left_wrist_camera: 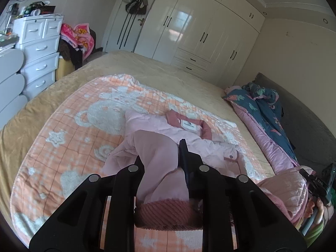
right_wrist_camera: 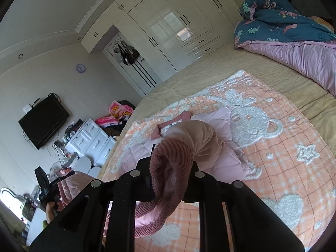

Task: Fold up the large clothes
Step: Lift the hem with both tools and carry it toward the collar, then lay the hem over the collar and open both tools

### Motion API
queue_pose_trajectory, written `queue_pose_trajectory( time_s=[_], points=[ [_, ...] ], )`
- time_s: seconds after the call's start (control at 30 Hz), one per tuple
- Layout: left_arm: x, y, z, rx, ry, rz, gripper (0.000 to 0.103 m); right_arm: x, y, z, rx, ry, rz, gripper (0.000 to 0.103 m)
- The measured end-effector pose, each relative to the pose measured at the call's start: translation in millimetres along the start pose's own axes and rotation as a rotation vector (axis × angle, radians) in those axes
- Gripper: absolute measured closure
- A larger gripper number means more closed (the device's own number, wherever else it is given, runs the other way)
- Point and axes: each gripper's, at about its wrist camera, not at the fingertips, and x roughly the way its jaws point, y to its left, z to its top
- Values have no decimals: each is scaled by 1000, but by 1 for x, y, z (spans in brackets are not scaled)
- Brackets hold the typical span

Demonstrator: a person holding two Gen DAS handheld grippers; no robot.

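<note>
A pale pink padded jacket [left_wrist_camera: 195,140] lies collar-up on the orange bear blanket [left_wrist_camera: 73,138], its lower part lifted. My left gripper [left_wrist_camera: 160,152] is shut on a fold of the pink fabric, with the dark-pink ribbed hem [left_wrist_camera: 168,214] bunched behind the fingers. In the right wrist view the jacket [right_wrist_camera: 220,153] rises from the blanket [right_wrist_camera: 283,168], and my right gripper [right_wrist_camera: 174,157] is shut on the ribbed hem [right_wrist_camera: 166,161], which drapes over the jaws. Each view shows the other gripper, the right one at far right [left_wrist_camera: 319,180] and the left one at lower left [right_wrist_camera: 48,187], both with pink cloth.
The blanket lies on a bed with a beige cover [left_wrist_camera: 168,71]. A blue and pink quilt [right_wrist_camera: 294,31] is heaped along the head of the bed. White wardrobes [left_wrist_camera: 199,27] stand behind, a white chest of drawers [left_wrist_camera: 40,48] beside the bed, a wall TV [right_wrist_camera: 44,121] beyond.
</note>
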Motion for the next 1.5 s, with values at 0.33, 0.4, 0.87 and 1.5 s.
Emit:
queue_pose_trajectory(
  time_s=[0.33, 0.4, 0.87, 1.5],
  points=[
    [25, -2, 13, -56, -75, 34, 89, 36, -8, 23, 59, -40, 2, 87],
    [30, -2, 15, -62, -84, 39, 89, 43, -10, 27, 65, -46, 0, 87],
    [76, -5, 33, -22, -104, 97, 89, 90, -26, 45, 63, -71, -70, 87],
    [129, 0, 47, -24, -60, 104, 89, 131, -46, 64, 170, -48, 18, 58]
  ],
)
